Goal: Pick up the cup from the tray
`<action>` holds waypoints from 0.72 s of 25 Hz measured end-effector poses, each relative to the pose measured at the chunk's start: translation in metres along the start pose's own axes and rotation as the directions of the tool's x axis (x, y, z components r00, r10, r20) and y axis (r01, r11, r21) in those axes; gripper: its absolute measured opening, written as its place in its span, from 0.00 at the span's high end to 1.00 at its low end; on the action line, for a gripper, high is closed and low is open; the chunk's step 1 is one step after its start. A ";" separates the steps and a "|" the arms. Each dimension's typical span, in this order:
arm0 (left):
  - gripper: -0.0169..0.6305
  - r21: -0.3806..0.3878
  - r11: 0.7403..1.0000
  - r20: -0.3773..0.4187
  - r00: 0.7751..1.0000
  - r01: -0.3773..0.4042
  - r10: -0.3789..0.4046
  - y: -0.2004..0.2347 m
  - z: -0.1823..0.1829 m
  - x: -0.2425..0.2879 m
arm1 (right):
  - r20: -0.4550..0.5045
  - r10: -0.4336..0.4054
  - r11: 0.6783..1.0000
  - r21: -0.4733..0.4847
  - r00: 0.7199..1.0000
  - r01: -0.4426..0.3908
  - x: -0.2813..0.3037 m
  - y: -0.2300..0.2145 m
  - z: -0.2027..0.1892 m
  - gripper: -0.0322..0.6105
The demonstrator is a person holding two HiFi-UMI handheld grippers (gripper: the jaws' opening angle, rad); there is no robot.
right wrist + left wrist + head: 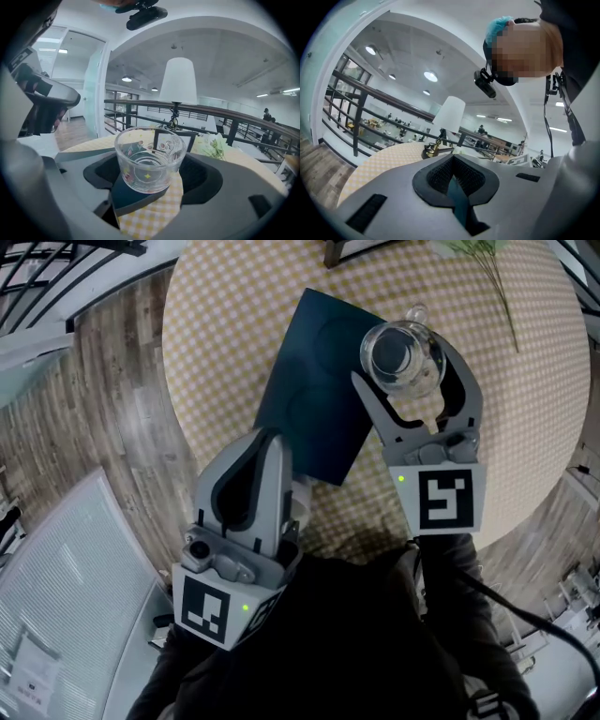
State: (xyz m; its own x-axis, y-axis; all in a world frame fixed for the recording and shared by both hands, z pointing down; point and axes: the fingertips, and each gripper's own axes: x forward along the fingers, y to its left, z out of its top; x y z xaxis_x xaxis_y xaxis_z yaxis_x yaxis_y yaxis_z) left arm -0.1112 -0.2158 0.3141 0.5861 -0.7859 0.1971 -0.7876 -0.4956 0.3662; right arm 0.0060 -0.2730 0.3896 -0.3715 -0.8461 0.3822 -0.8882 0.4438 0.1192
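Your right tongs (pixel 405 369) were clenched on the clear glass cup (pixel 149 157), one pad on each side of its wall. The cup sat upright in that grip over the far right corner of the dark teal tray (pixel 314 399). The tray lay on the round table (pixel 225 343) with its yellow checked cloth. The cup's base looked just clear of the tray, so the lifting step seemed to be in hand.

The next move called for a steady, level rise, keeping the squeeze even because smooth glass can slip.

Your left tongs (pixel 271 435) were clenched shut at the tray's near left edge. Teal showed through their gap, but I could not tell whether they pinched the tray.

No brand or words could be read. The cup carried small printed flowers and stars, and each tong's marker cube (pixel 445 501) bore a black-and-white square pattern.
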 end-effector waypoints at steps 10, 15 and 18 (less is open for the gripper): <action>0.96 0.047 0.995 -0.036 0.995 0.093 -0.092 -0.044 -0.011 0.018 | -0.034 -0.115 0.992 0.046 0.993 0.116 -0.042 -0.045 -0.039 0.40; 0.96 0.051 0.993 -0.072 0.992 0.106 -0.102 -0.055 -0.020 0.030 | -0.060 -0.141 0.988 0.061 0.988 0.144 -0.049 -0.060 -0.065 0.40; 0.96 0.059 0.992 -0.084 0.991 0.108 -0.103 -0.059 -0.022 0.037 | -0.082 -0.137 0.987 0.069 0.987 0.143 -0.047 -0.066 -0.080 0.40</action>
State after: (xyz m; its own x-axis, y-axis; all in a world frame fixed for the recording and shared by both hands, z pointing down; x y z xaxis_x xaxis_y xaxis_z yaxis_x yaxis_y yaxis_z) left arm -0.0387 -0.2072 0.3199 0.6782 -0.6966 0.2340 -0.7293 -0.5989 0.3309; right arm 0.1039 -0.2391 0.4370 -0.2230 -0.8720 0.4358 -0.9485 0.2972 0.1094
